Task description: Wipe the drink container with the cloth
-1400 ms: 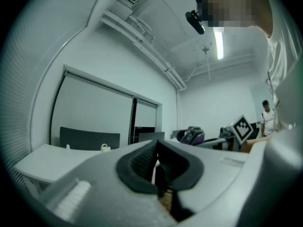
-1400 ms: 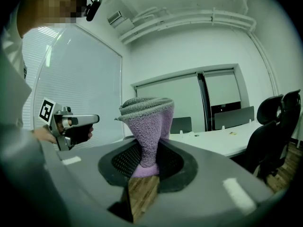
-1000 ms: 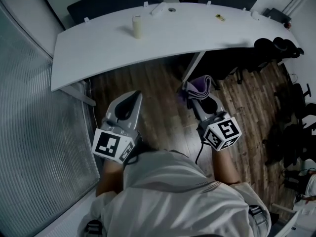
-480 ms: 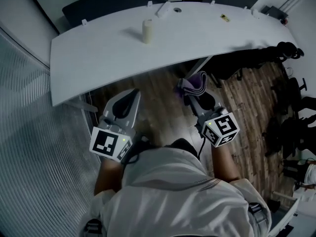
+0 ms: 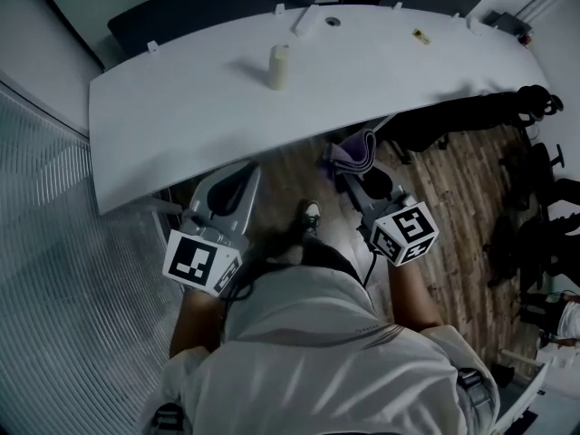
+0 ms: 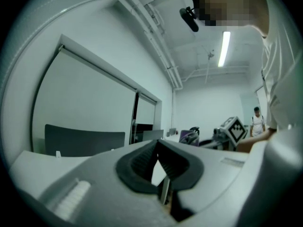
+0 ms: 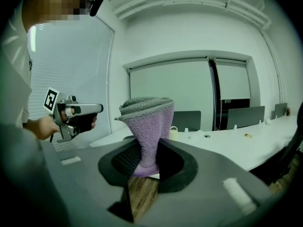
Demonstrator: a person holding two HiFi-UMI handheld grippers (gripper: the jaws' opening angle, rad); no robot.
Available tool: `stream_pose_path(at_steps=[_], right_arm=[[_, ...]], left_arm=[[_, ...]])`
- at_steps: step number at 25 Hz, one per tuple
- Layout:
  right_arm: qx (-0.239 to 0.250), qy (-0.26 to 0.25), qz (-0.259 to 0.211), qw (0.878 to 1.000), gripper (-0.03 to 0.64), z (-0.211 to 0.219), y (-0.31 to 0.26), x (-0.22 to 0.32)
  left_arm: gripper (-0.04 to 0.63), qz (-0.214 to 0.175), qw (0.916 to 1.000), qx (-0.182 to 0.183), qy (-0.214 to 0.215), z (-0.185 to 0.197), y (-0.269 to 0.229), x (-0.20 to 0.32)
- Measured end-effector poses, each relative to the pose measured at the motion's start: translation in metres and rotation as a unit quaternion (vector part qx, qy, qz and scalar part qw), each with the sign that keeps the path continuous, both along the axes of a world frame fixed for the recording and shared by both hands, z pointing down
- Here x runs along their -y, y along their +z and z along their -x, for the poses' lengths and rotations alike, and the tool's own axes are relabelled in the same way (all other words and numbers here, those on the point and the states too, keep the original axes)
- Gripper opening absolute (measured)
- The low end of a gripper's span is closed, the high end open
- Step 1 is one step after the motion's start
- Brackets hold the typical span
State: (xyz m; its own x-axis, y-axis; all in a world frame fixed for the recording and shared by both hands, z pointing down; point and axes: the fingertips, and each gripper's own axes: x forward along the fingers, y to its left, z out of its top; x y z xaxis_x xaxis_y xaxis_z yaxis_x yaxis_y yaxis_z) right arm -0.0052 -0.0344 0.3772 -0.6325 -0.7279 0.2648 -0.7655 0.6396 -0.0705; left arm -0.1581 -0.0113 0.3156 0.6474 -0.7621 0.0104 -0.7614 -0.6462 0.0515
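A long curved white table (image 5: 163, 125) spans the room, with dark office chairs (image 5: 208, 16) behind it and a flat white bar (image 5: 305, 18) near its far edge. The pale cylindrical drink container (image 5: 279, 67) stands upright on the table, long axis vertical, well apart from both grippers, which hang over the wooden floor (image 5: 453, 198). Only bare tabletop lies between. The left gripper (image 5: 245, 174) is closed on nothing. The right gripper (image 7: 147, 151) clamps a folded purple terry cloth (image 7: 147, 122) that juts from its jaws, flaring wider at its free end.
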Motion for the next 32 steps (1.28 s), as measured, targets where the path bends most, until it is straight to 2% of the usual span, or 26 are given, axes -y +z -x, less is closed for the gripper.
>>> stream_pose_path(at_steps=[9,15,19,23,26,32], right_arm=[[0.008,-0.030,0.012,0.999,0.095,-0.002,0.011,0.098],[-0.003,-0.064,0.025,0.998,0.096,-0.014,0.027,0.179],[0.000,-0.083,0.051,0.995,0.097,-0.021,0.048,0.236],[-0.023,-0.115,0.077,0.990,0.097,-0.018,0.065,0.273],[-0.036,-0.143,0.080,0.986,0.097,-0.011,0.078,0.295],[-0.043,-0.164,0.107,0.980,0.098,0.003,0.108,0.320]], left_arm=[[0.003,0.013,0.9993,0.015,-0.031,-0.010,0.006,0.089],[0.003,0.018,0.9971,0.026,-0.070,-0.025,0.007,0.165],[0.003,0.027,0.9938,0.037,-0.101,-0.035,0.016,0.220],[0.021,0.053,0.9891,0.049,-0.129,-0.032,0.035,0.264],[0.041,0.059,0.9858,0.080,-0.135,-0.032,0.047,0.292],[0.048,0.083,0.9845,0.103,-0.115,-0.042,0.073,0.338]])
